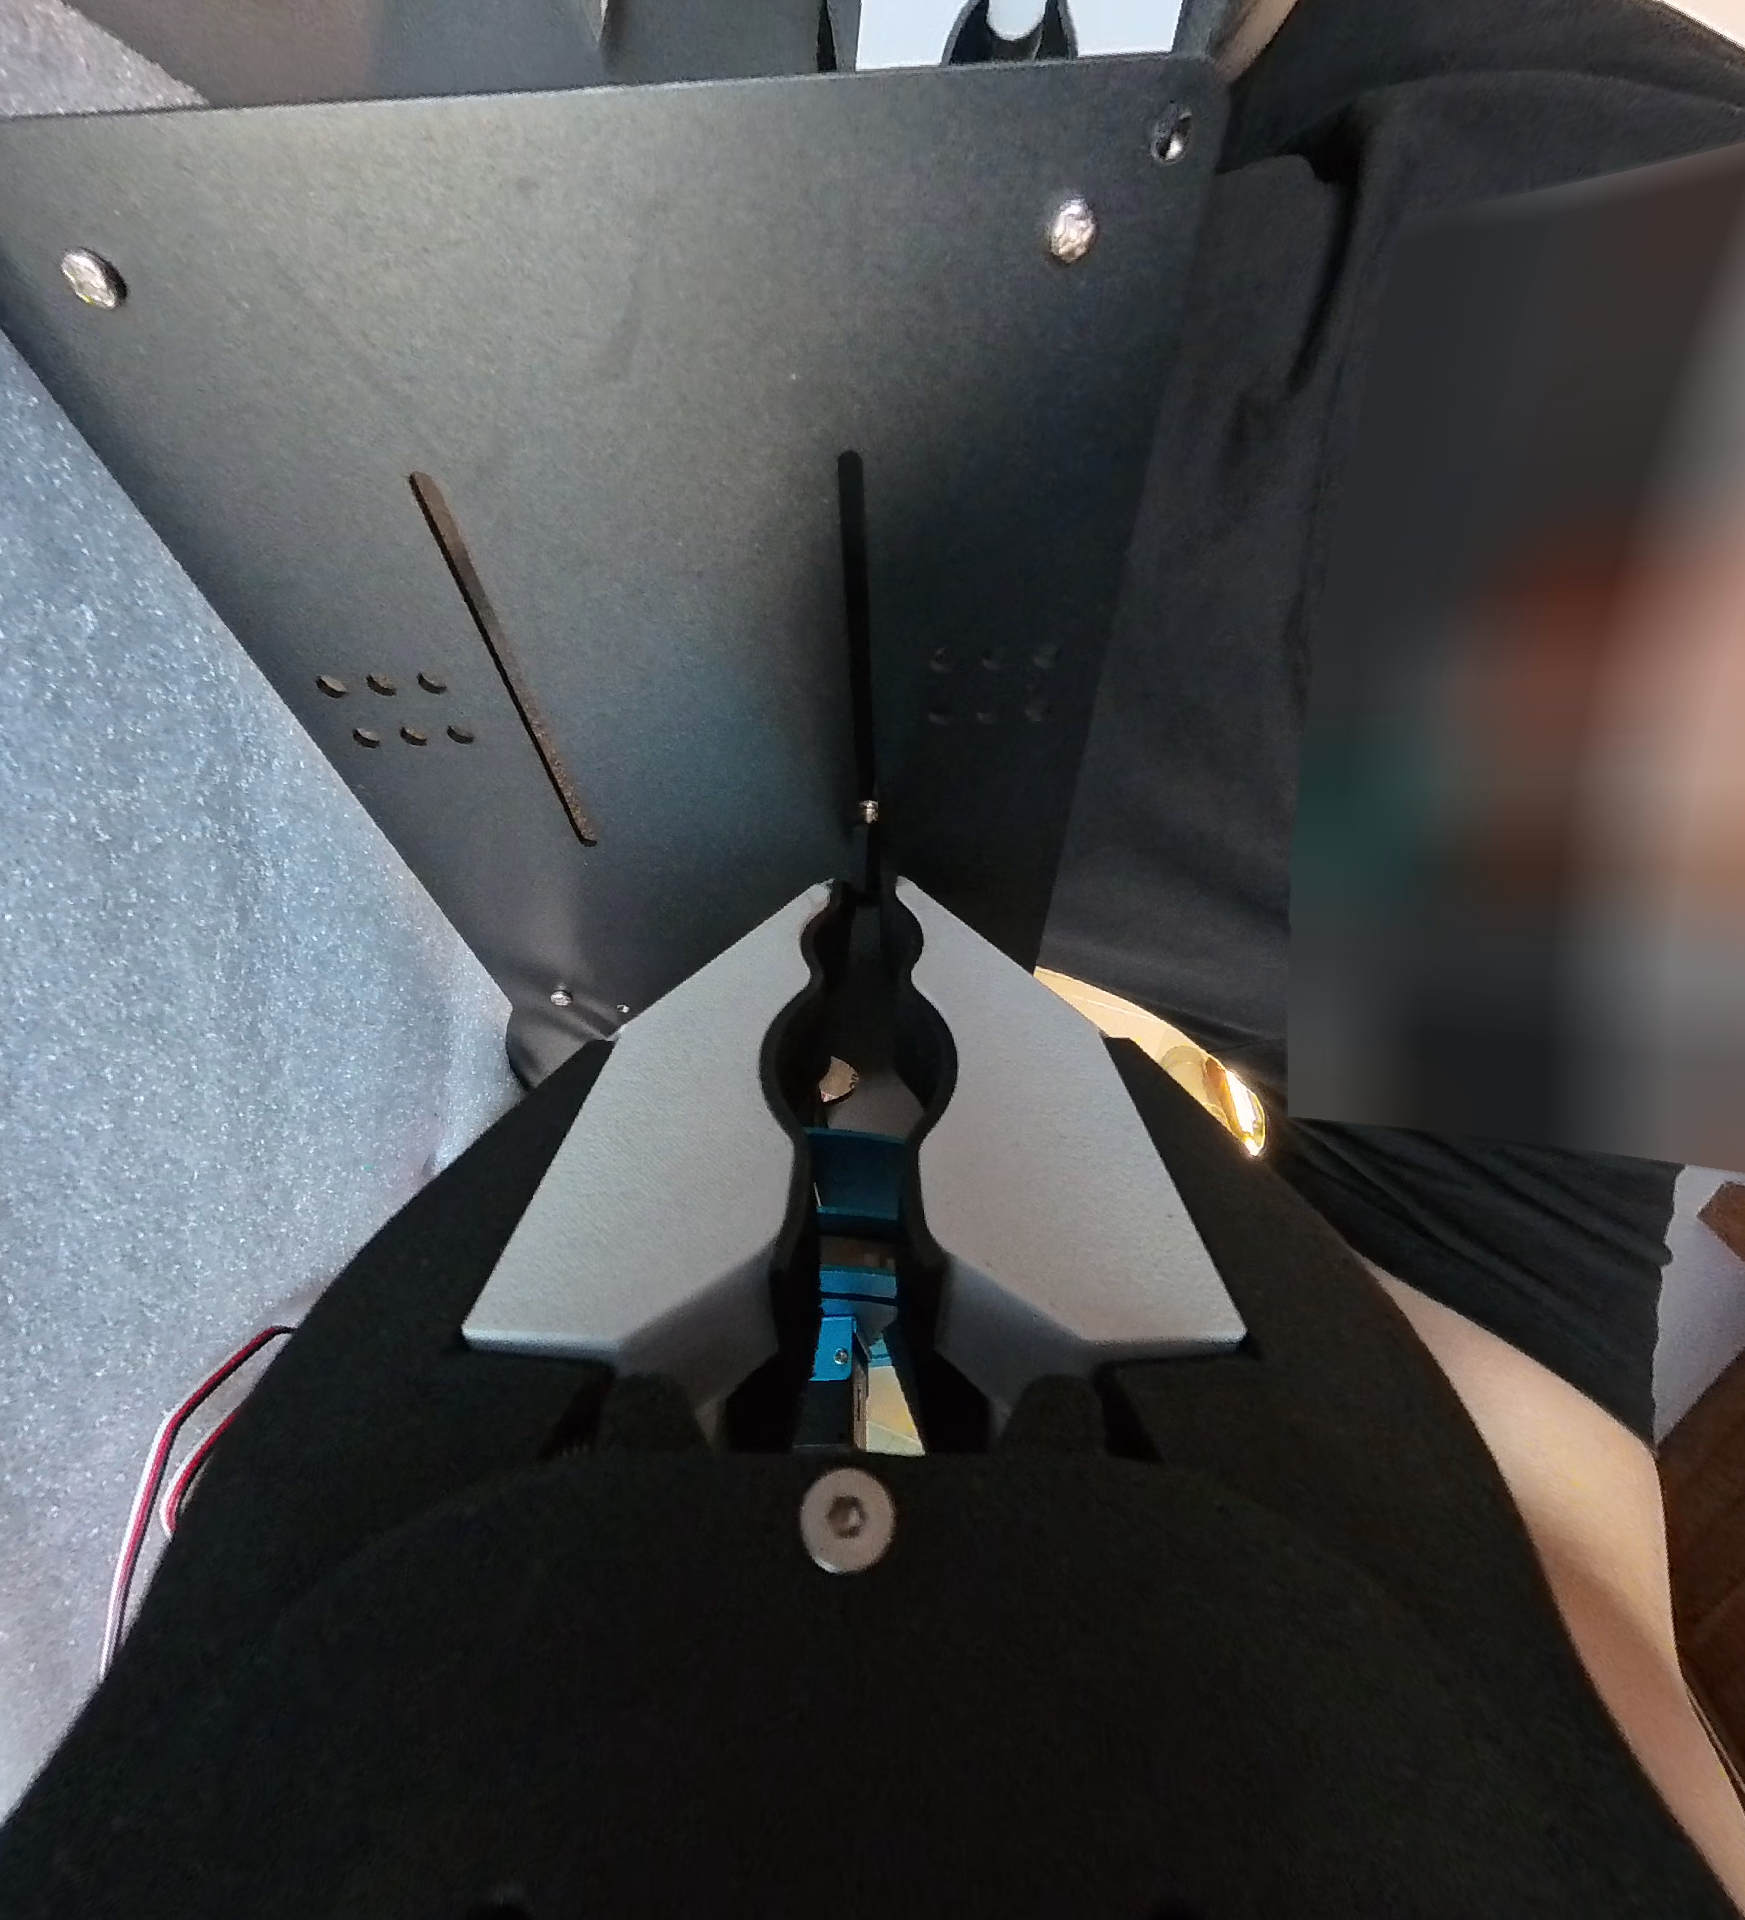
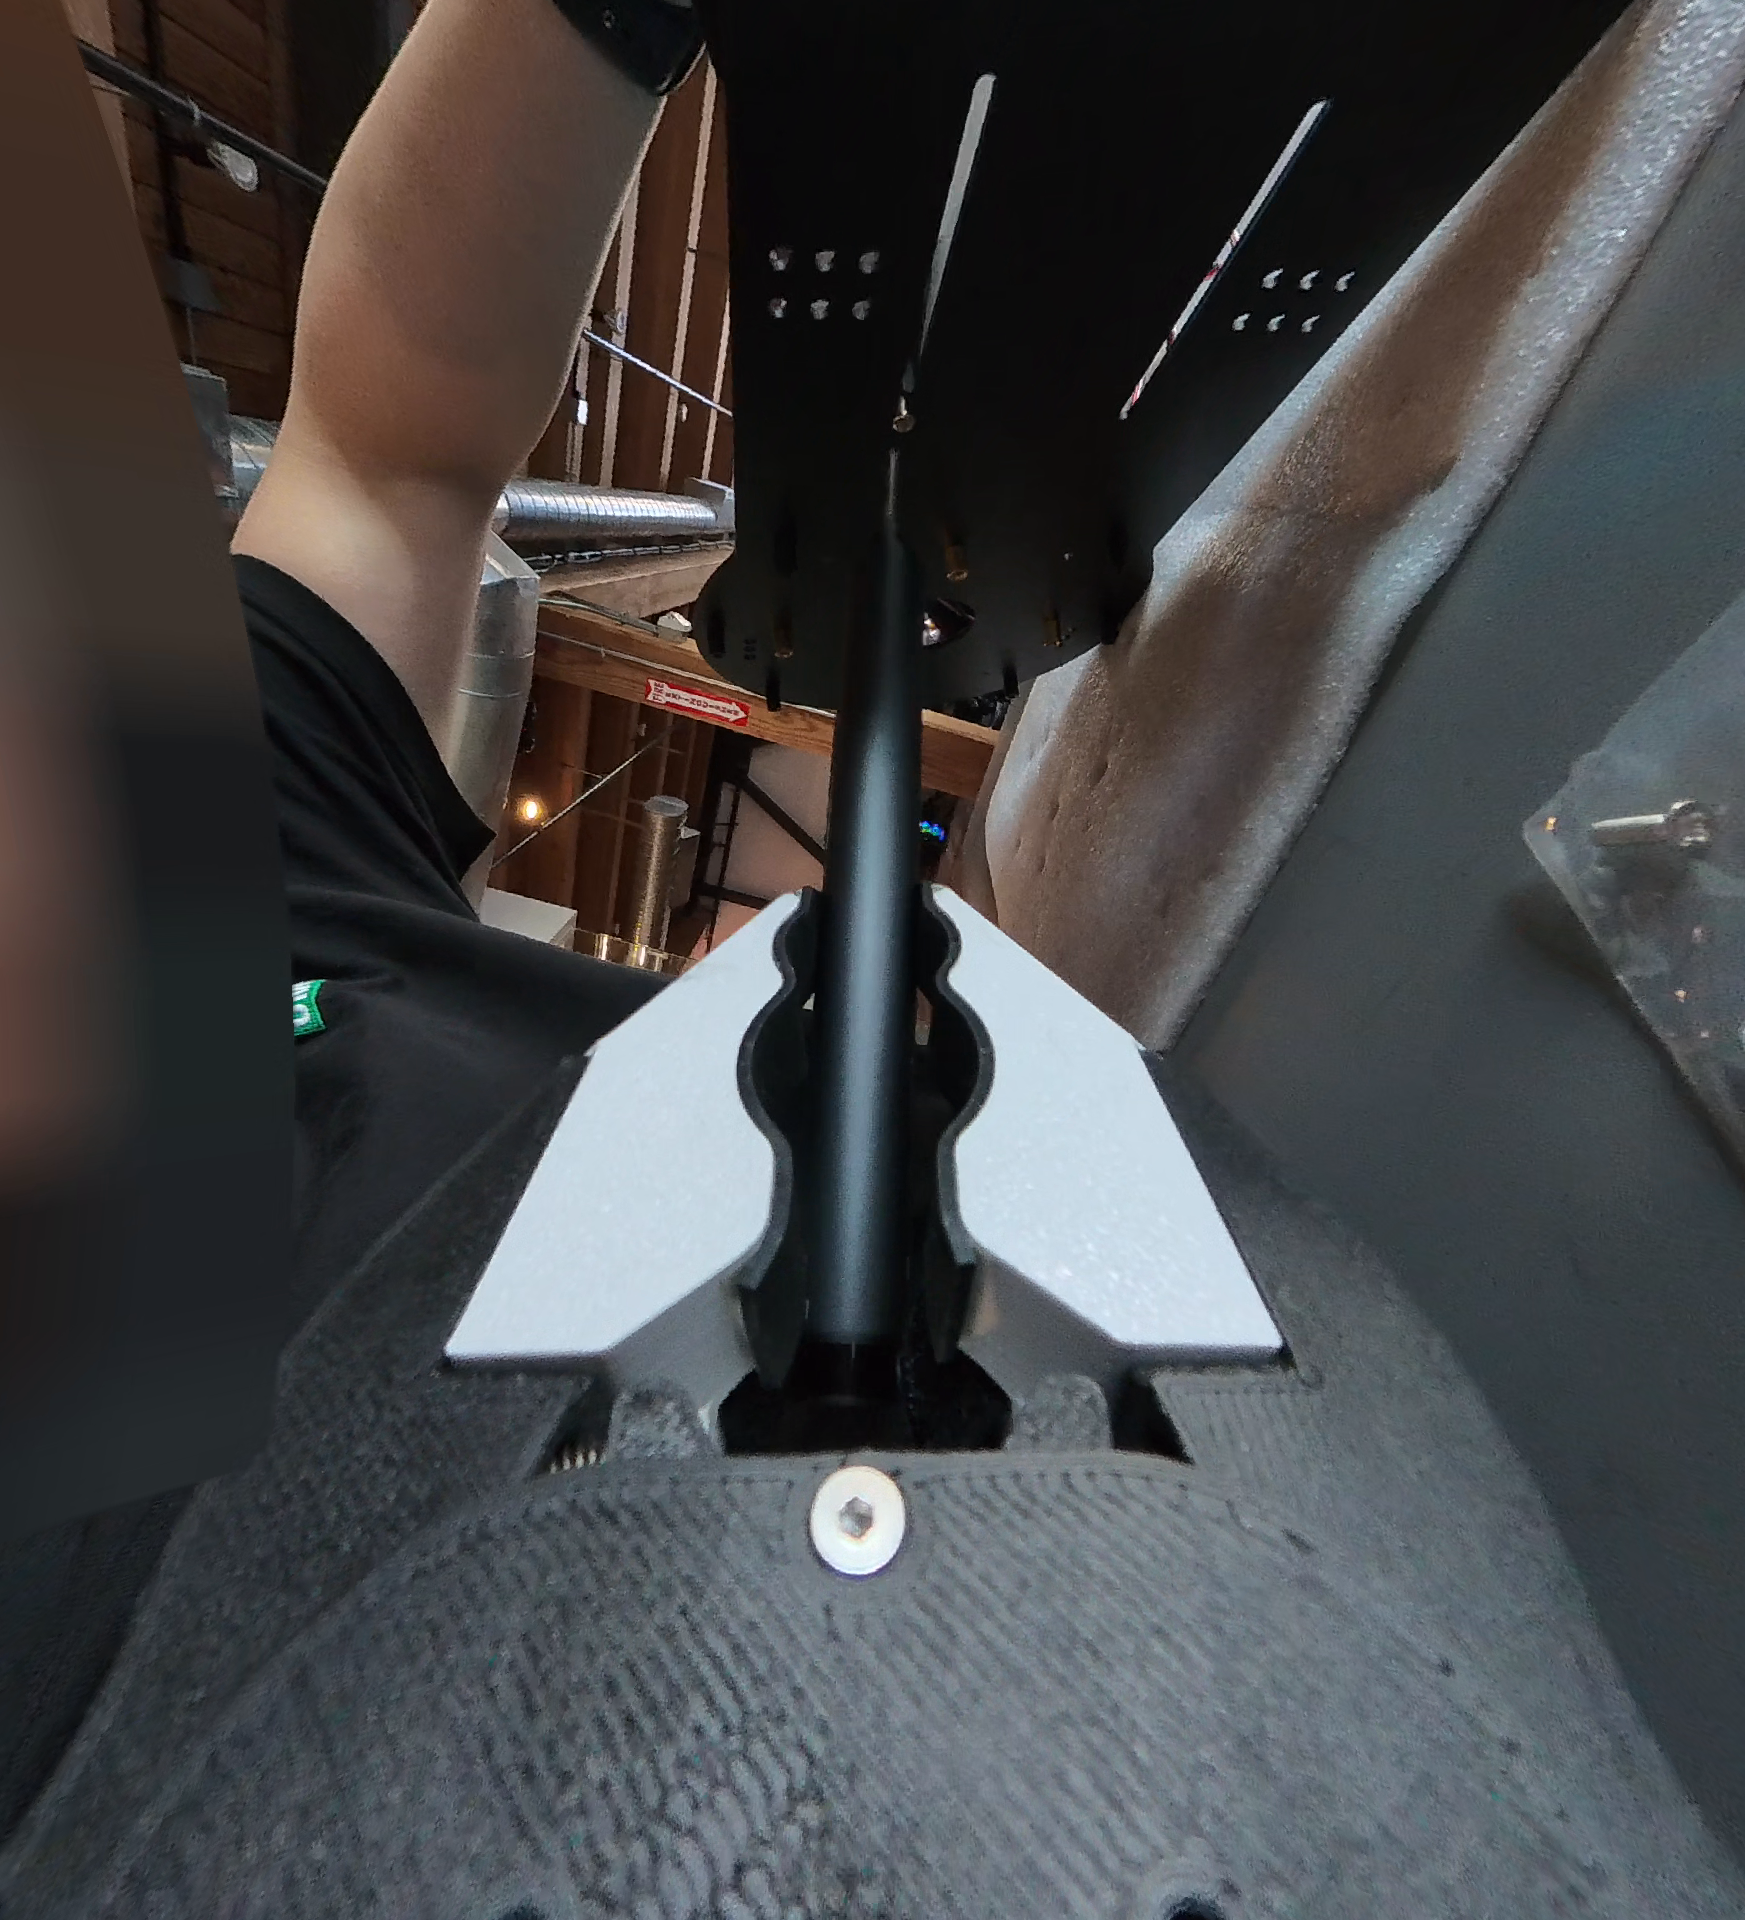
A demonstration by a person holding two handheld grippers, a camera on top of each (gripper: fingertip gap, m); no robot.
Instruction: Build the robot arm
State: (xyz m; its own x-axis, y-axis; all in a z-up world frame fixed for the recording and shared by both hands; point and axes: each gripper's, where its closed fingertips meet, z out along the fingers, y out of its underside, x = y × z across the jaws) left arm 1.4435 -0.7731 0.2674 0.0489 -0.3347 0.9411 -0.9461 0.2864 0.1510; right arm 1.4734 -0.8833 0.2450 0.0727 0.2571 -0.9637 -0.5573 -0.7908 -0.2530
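In the left wrist view, my left gripper (image 1: 863, 899) is shut on a thin black strip (image 1: 855, 644). The strip runs edge-on up along a dark metal plate (image 1: 639, 364) that has two long slots, hole clusters and corner screws. A blue part (image 1: 852, 1169) sits deeper between the fingers. In the right wrist view, my right gripper (image 2: 868, 904) is shut on a black rod (image 2: 868, 831). The rod runs between the fingers up to the underside of a black slotted plate (image 2: 1055, 208) with brass standoffs.
Grey foam (image 1: 120, 831) lies left of the plate and also rises on the right in the right wrist view (image 2: 1211, 675). A clear plastic piece with a screw (image 2: 1678, 935) is at far right. A person's black shirt (image 1: 1211, 623) and bare arm (image 2: 432, 312) are close by. There is about 12 centimeters between the tips of the two grippers.
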